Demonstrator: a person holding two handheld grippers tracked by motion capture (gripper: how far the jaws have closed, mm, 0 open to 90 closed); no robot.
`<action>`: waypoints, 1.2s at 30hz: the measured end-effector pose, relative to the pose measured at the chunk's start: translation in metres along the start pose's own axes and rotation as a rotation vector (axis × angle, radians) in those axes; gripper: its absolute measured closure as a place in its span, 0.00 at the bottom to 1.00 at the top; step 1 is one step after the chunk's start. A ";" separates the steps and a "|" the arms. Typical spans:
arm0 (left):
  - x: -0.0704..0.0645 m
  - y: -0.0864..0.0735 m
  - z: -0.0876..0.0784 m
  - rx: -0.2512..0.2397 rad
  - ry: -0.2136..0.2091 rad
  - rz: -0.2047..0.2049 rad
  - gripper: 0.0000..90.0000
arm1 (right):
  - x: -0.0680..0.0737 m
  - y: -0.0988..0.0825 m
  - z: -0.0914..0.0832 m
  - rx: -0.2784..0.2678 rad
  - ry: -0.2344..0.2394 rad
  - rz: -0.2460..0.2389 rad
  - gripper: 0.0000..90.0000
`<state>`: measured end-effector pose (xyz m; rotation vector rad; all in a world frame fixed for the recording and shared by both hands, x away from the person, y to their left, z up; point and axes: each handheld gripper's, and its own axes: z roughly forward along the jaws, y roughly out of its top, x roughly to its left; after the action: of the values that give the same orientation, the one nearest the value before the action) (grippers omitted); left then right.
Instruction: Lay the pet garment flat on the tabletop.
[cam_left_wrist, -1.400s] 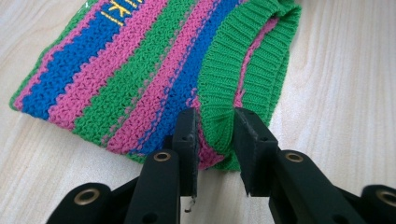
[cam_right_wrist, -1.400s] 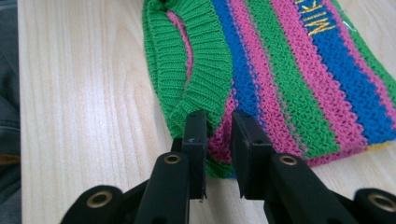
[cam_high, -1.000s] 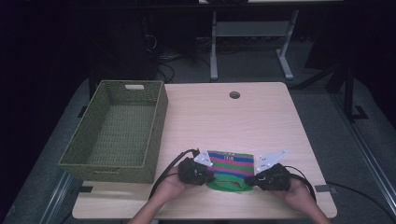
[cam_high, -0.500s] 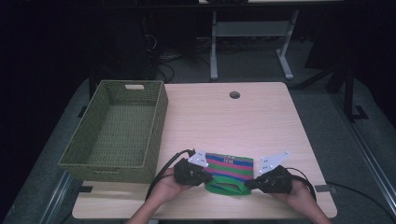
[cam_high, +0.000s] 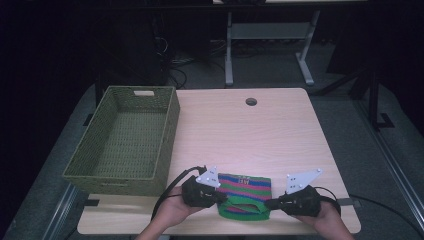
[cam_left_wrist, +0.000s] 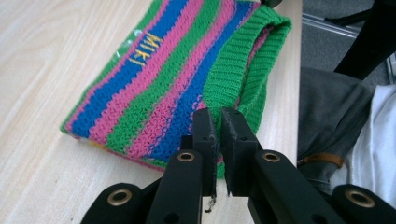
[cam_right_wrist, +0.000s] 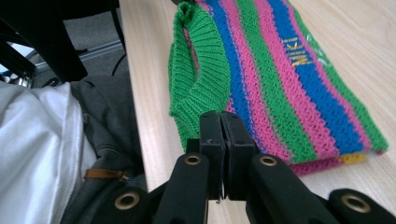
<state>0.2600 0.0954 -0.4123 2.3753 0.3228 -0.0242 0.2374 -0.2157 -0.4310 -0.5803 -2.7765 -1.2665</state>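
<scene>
Pale wood-grain tabletop (cam_high: 260, 135): striped knitted garment (cam_high: 247, 192), pink-blue-green, ribbed green hem, flat at near edge. Left gripper (cam_left_wrist: 219, 122) and right gripper (cam_right_wrist: 220, 125) each clamped on hem corner, edge lifted slightly. Judgement: grasp done, folding or transfer left. Woven green rectangular basket (cam_high: 125, 142) far left, nothing inside.

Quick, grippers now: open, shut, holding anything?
Left gripper: shut on the striped green, pink and blue knitted garment.
Right gripper: shut on its green ribbed edge.

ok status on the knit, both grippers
Left gripper and right gripper shut on the striped knit, one each end. Knit at near table edge. Basket left, nothing between.
</scene>
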 end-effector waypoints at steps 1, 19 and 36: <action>0.000 0.001 -0.001 -0.002 -0.001 0.003 0.94 | 0.001 0.001 -0.001 0.000 -0.003 -0.006 0.98; 0.013 0.026 -0.025 -0.065 0.043 -0.033 0.94 | -0.006 0.041 -0.030 -0.036 -0.058 -0.030 0.98; 0.050 0.044 -0.022 -0.093 0.076 -0.099 0.95 | -0.045 0.061 -0.036 -0.030 -0.078 0.013 0.98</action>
<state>0.3176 0.0906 -0.3718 2.2699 0.4676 0.0344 0.2962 -0.2204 -0.3708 -0.6623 -2.8158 -1.3133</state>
